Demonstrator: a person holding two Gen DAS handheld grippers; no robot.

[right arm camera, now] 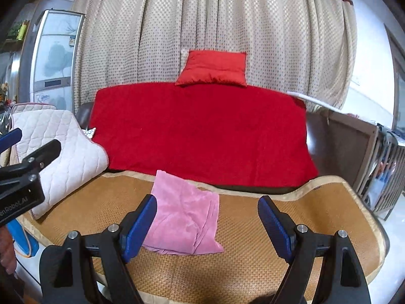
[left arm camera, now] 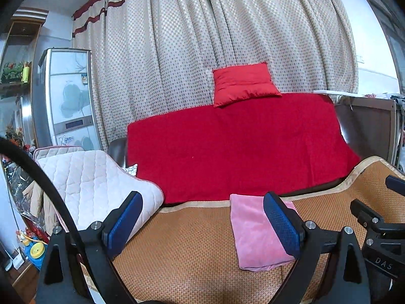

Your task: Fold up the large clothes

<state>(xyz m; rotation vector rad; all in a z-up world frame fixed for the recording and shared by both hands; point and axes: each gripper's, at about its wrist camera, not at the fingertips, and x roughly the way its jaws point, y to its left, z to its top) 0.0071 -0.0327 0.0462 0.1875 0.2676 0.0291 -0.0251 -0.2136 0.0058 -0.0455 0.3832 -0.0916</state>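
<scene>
Plainly, both claws are released and carry nothing. In the left wrist view the left claw (left arm camera: 202,224) fills the lower part of the frame, its blue pads (left arm camera: 125,224) spread wide over a woven straw mat (left arm camera: 182,253) that covers the bench. The pink cloth (left arm camera: 253,235) lies folded flat on that mat, right of centre in the lower half, its right edge hidden behind the right-hand pad. The pads do not touch it.

From the right wrist view the right claw (right arm camera: 207,229) also stands wide apart — the folded pink cloth (right arm camera: 186,217) sits lower centre, its left edge just behind the left pad, the rest lying between the two fingers and free of them. Part of the left claw's black frame shows at the left edge of this view.

Behind the mat, across the middle of the frame, a red blanket (right arm camera: 202,131) is draped over a sofa, with a red cushion (right arm camera: 215,68) on top against dotted beige curtains (right arm camera: 202,20). A white quilted pad (right arm camera: 65,149) lies at the mat's left end.
</scene>
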